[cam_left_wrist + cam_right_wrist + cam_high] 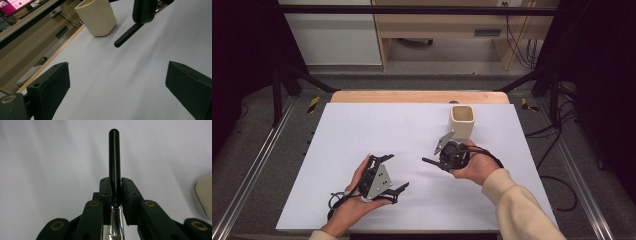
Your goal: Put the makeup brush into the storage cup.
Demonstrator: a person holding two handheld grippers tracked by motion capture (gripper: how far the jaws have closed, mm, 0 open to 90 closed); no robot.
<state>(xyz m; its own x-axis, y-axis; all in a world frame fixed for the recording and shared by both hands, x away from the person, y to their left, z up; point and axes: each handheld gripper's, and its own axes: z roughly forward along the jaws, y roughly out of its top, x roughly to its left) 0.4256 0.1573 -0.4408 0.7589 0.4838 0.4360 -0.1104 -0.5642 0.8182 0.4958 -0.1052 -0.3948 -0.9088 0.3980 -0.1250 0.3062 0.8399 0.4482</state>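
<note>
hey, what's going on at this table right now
A person sits at a white table with a two-jaw gripper in each hand. The right gripper is shut on a utensil with a black handle and a shiny metal part below the jaws; what kind of utensil it is cannot be told. It is held just in front of a cream square cup. The left gripper is open and holds nothing, pointing toward the utensil and cup.
</note>
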